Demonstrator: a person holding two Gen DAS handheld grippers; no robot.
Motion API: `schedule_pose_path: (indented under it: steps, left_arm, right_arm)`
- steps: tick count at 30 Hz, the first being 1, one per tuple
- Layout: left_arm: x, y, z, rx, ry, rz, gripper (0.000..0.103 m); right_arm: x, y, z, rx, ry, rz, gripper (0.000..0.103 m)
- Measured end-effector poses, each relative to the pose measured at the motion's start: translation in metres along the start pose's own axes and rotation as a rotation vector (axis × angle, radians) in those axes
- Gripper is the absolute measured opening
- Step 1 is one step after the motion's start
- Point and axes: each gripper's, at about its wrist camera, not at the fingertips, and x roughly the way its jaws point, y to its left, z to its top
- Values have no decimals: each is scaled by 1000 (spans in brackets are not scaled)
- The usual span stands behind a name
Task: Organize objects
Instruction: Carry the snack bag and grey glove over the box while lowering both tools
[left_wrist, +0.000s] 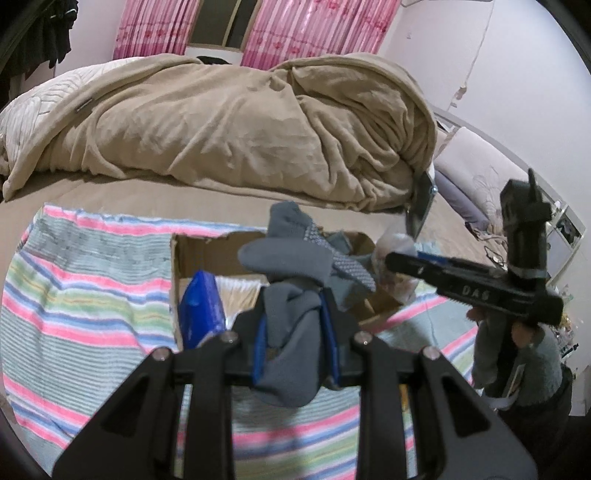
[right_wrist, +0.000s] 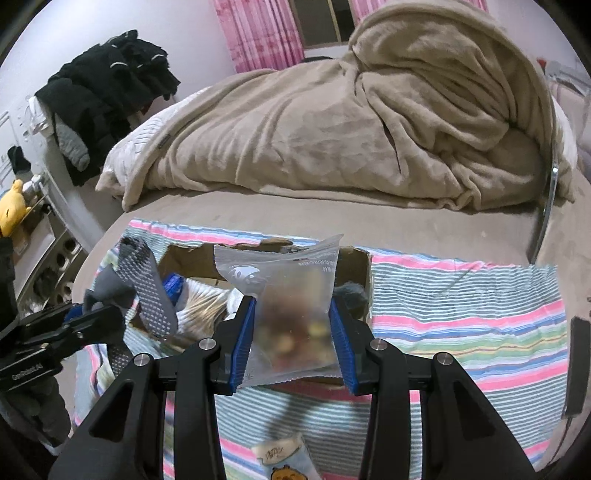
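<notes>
While both hand-held tools were held above the bed, the left gripper (left_wrist: 293, 332) was seen closed tight on a grey fabric sock with a dotted anti-slip sole (left_wrist: 295, 280), the cloth bunched between its blue-padded fingers (left_wrist: 258, 343) and rising toward 12 o'clock in the left wrist view. In the right wrist view the same sock (right_wrist: 147, 291) was seen at 9 o'clock, hanging from the left gripper (right_wrist: 79, 317) over the left edge of an open brown cardboard box (right_wrist: 354, 258).

The right gripper (right_wrist: 295, 332) was held part-way closed, its blue pads (right_wrist: 243, 339) pressed against both sides of a frosted translucent plastic bag of blurred reddish and yellowish contents (right_wrist: 288, 317). The bag was held upright, above the near wall of the box. In the left wrist view the right gripper (left_wrist: 397, 260) was seen at 3 o'clock, with the bag (left_wrist: 395, 258) at its tip over the right side of the box (left_wrist: 207, 254).

The box was set on a pastel striped cloth (right_wrist: 461, 317) spread over the bed. Inside it a blue plastic packet (left_wrist: 201, 314) was stood against the left side, and a clear pack of cotton swabs (right_wrist: 203, 299) was laid beside it. A heaped beige fleece blanket (left_wrist: 240, 122) was lying at 12 o'clock beyond the cloth. A small pale packet with a cartoon bear print (right_wrist: 284, 461) was lying on the cloth at 6 o'clock in the right wrist view.
</notes>
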Motion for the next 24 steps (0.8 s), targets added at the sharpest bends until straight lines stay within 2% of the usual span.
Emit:
schedule_pose_path:
  steps: [10, 15, 24]
  left_arm:
    - [30, 9, 9, 4, 27, 28, 27]
    - [51, 10, 6, -3, 70, 24, 27]
    - [84, 14, -7, -9, 152, 36, 27]
  right_arm:
    - [38, -9, -1, 8, 64, 2, 43]
    - [57, -15, -10, 9, 105, -20, 43]
    - [68, -6, -19, -33, 112, -100, 43]
